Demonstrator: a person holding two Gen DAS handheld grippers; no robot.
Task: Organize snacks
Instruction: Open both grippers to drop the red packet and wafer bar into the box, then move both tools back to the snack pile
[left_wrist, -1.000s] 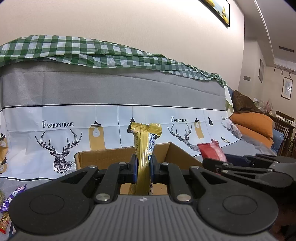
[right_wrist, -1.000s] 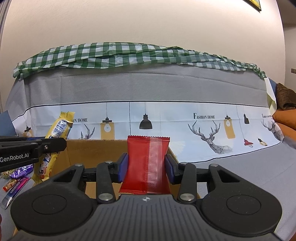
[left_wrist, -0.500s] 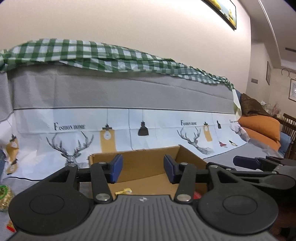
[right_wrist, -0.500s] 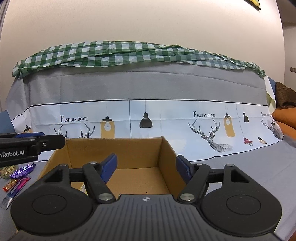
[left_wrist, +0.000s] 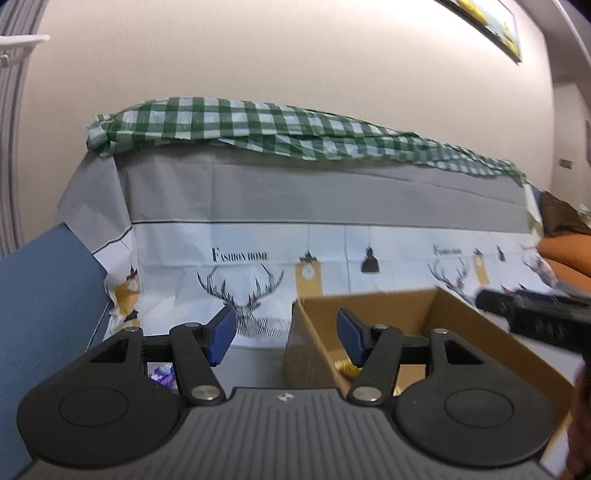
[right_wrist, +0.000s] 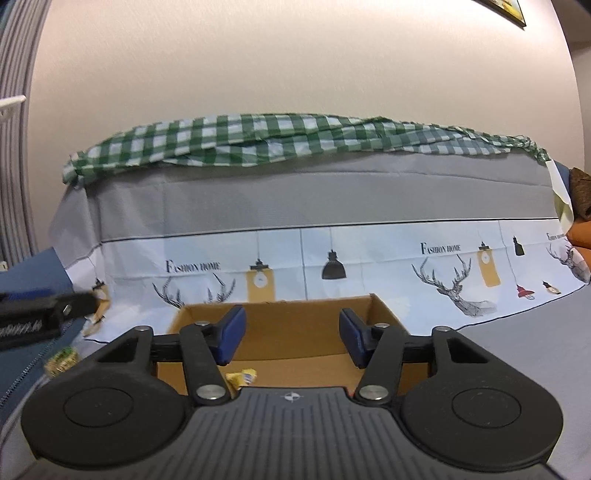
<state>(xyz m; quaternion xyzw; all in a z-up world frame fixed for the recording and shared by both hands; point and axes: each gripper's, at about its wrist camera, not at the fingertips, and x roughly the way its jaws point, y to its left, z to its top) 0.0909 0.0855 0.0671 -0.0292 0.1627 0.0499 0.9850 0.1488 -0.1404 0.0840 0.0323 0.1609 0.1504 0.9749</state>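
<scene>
Snacks lie at the far left of the scene: in the right wrist view a green-and-gold packet (right_wrist: 61, 360) rests on the blue cushion (right_wrist: 26, 280), and in the left wrist view a purple wrapper (left_wrist: 161, 373) shows low down behind the left gripper's linkage, too hidden to tell more

The left gripper (left_wrist: 286, 336) is next — its jaws stand partly apart and are opening, with nothing between the blue pads. Its left pad (left_wrist: 221, 334) sits over the grey cover (left_wrist: 255, 360) beside the box, while its right pad (left_wrist: 352, 338) sits over the box's inside, so the box's near left corner falls in the gap. No pad touches the cardboard as far as the view shows

The cardboard box (left_wrist: 476, 332) stands open on the grey cover in front of the printed sheet (left_wrist: 240, 288) with deer and lamps. Inside it a gold wrapper (left_wrist: 345, 367) lies on the floor near the left wall; the right wrist view shows a yellow packet (right_wrist: 242, 376) on the box floor (right_wrist: 295, 365) too

The right gripper (right_wrist: 290, 334) points straight into the box — its jaws are about half apart and closing, and they hold nothing; only the bare brown back wall shows between the pads. In the left wrist view it appears as a blurred black bar (left_wrist: 532, 317) over the box's right side
</scene>
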